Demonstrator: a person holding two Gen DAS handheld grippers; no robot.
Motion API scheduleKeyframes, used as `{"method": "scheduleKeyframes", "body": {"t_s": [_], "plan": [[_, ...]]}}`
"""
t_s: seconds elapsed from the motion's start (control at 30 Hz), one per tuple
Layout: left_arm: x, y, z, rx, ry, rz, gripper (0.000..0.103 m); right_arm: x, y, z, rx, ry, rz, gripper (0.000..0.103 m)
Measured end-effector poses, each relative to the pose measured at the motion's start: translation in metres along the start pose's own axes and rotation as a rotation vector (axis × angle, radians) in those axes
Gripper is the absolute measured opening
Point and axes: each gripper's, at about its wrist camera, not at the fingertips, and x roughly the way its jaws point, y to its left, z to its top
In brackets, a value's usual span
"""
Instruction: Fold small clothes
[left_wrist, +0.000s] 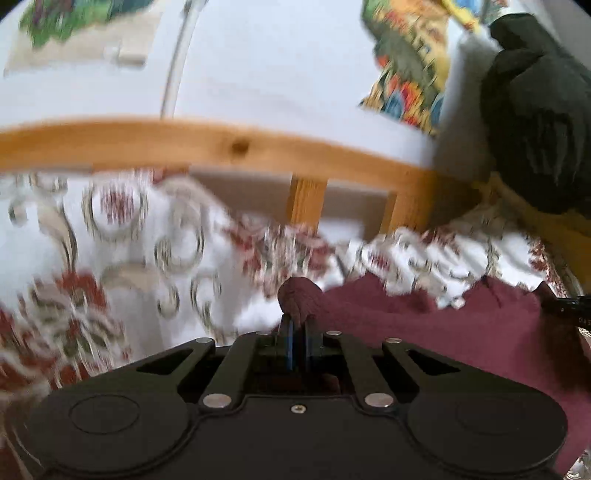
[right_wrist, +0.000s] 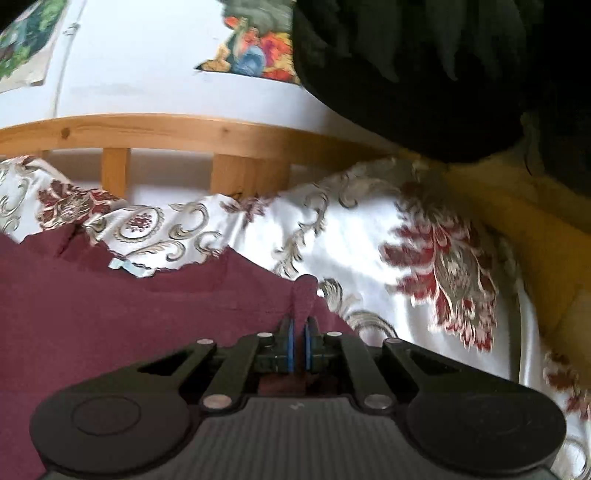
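The left gripper (left_wrist: 298, 332) is matte black, with round side housings, angled link bars, silver rivets and one centre screw. The right gripper (right_wrist: 299, 328) matches, with blue-lined jaws and a ribbed grey body.
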Motion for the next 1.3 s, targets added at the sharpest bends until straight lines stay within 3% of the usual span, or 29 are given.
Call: {"method": "scheduleKeyframes", "body": {"t_s": [0.13,0.2,0.37,0.57,0.7,0.77,0.83,0.97,1.03,1.1,1.3], "plan": [[-0.009,-0.010,0.002,0.062,-0.069,0.020,0.006,-0.002,-0.002,0.004,0.011,-0.020,-0.010,0.006],[-0.005,-0.011,0.000,0.082,-0.039,0.028,0.006,0.002,-0.003,0.002,0.012,-0.007,-0.013,0.006],[0.014,0.005,-0.015,-0.005,0.072,0.029,0.006,0.017,-0.004,-0.010,0.032,0.063,-0.003,0.006],[0.024,0.000,-0.022,0.042,0.126,0.027,0.009,0.018,-0.005,-0.010,0.044,0.077,0.006,0.008],[0.025,0.007,-0.019,-0.032,0.160,-0.010,0.018,0.014,-0.011,-0.009,0.083,0.089,0.005,0.031],[0.021,0.009,-0.014,-0.070,0.154,-0.034,0.042,0.008,-0.016,-0.008,0.126,0.089,0.009,0.040],[0.016,0.009,-0.008,-0.097,0.143,-0.043,0.062,0.000,-0.020,-0.005,0.154,0.079,0.005,0.057],[-0.002,0.011,0.009,-0.177,0.095,-0.053,0.087,-0.026,-0.019,0.002,0.204,0.031,0.015,0.081],[-0.013,0.012,0.019,-0.206,0.072,-0.049,0.094,-0.039,-0.017,0.005,0.234,0.003,0.036,0.097],[-0.023,0.012,0.027,-0.225,0.054,-0.026,0.102,-0.053,-0.013,0.007,0.266,-0.024,0.063,0.102],[-0.057,0.008,0.044,-0.258,0.061,0.002,0.102,-0.085,0.010,0.004,0.308,-0.050,0.094,0.103]]}}
